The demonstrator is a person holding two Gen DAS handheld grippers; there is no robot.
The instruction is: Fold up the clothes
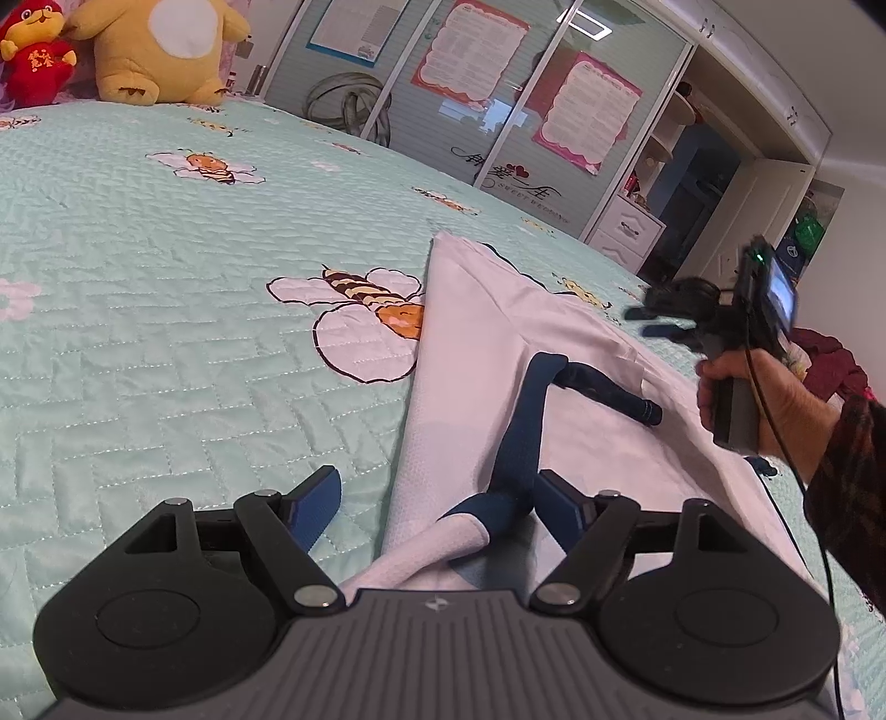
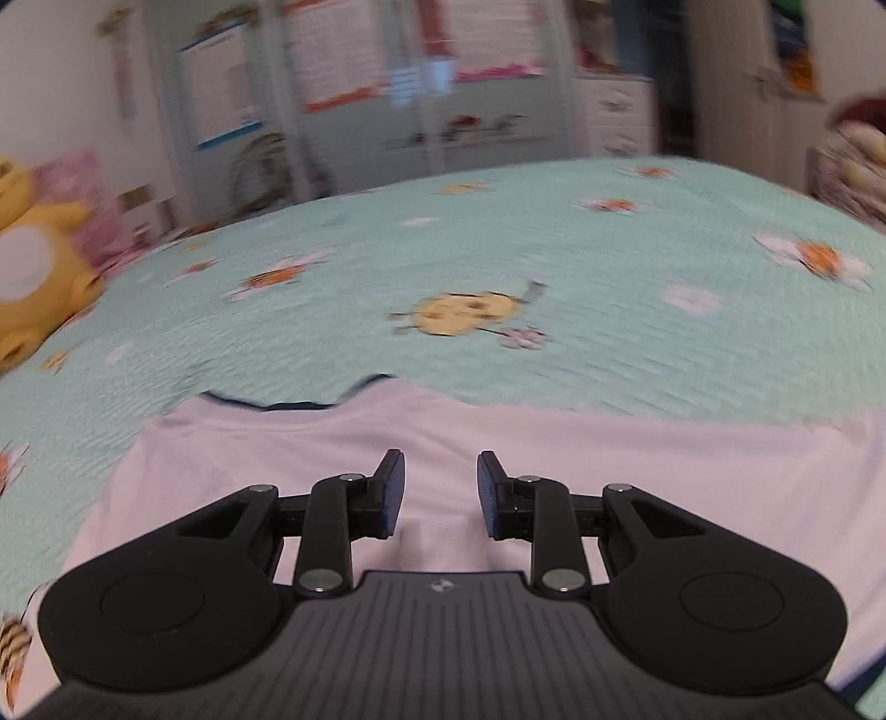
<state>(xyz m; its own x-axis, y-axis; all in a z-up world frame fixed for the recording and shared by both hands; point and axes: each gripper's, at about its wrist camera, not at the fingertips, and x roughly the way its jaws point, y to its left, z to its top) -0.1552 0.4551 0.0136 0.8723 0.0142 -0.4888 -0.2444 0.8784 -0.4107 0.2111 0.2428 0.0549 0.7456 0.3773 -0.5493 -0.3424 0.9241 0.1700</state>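
Black linkage and the grey body of the left tongs (image 1: 437, 495) filled the bottom of the left wrist view. Its jaws were spread wide, and nothing was pinched. Between the blue pads (image 1: 318, 501) a white sleeve with a navy cuff (image 1: 487, 512) was seen lying, touched by neither pad as far as could be told. A white garment (image 1: 470, 343) was spread on the bed (image 1: 166, 332), its far edge folded to a point. A navy strip (image 1: 603, 387) was laid across the white cloth. The bed was covered by a green quilt with bees. Further right, the right tongs (image 1: 656, 321) were held above the garment by a hand (image 1: 769, 399) in a dark patterned sleeve. Their jaws appeared a little apart, though blurred. A yellow plush (image 1: 160, 50) and a red plush (image 1: 33, 55) were seen at the head of the bed. A glass-doored wardrobe (image 1: 470, 99) with posters was seen behind.

Right tongs (image 2: 440, 493) were seen nearest in the right wrist view, their jaws partly spread with nothing between them. The pads (image 2: 390, 495) were held over the white garment (image 2: 664, 476), whether touching it could not be told. A navy neckline (image 2: 299, 404) was seen at the garment's far edge. The quilt beyond was blurred, and the yellow plush (image 2: 33, 277) was seen at the left.
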